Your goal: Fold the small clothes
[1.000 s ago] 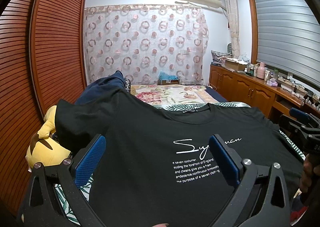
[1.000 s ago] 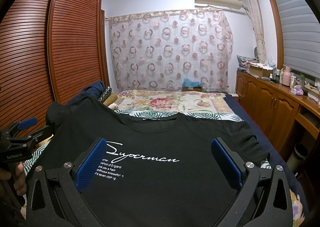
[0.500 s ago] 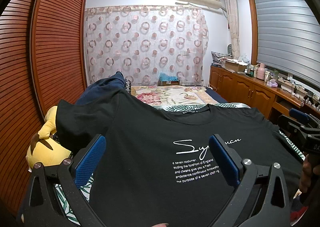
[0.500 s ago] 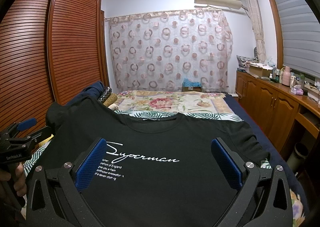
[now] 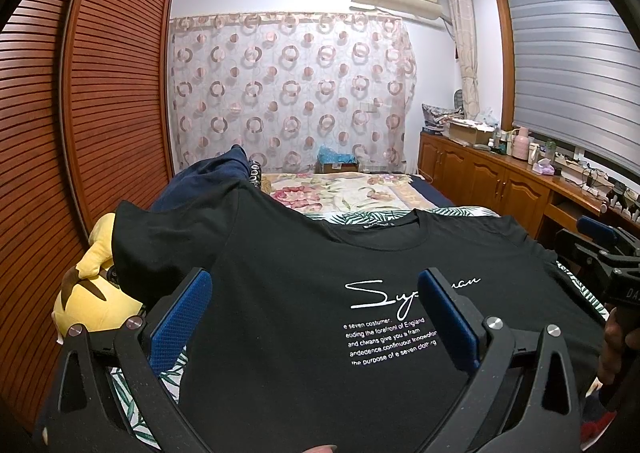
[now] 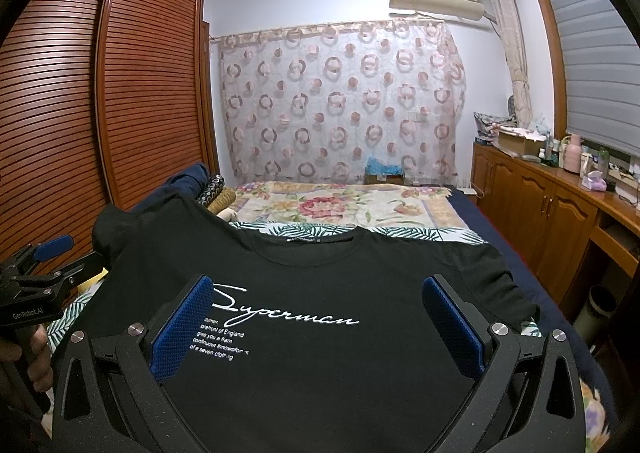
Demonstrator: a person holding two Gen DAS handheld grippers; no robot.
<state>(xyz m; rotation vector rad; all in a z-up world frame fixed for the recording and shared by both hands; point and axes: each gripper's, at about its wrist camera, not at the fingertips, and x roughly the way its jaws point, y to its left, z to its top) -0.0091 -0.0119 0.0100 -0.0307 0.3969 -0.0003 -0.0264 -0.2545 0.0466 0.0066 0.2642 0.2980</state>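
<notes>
Black T-shirt [image 5: 288, 293] spread flat ahead of both claws, left gripper [image 5: 316, 317] wide open and empty, right gripper [image 6: 318, 327] likewise, yellow plush [image 5: 86, 305] left of the left claw

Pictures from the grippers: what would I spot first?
A black T-shirt with white "Superman" writing lies spread flat on the bed, filling the middle. Both grippers, left and right, hang open over it. A yellow plush toy peeks out at the left.
</notes>
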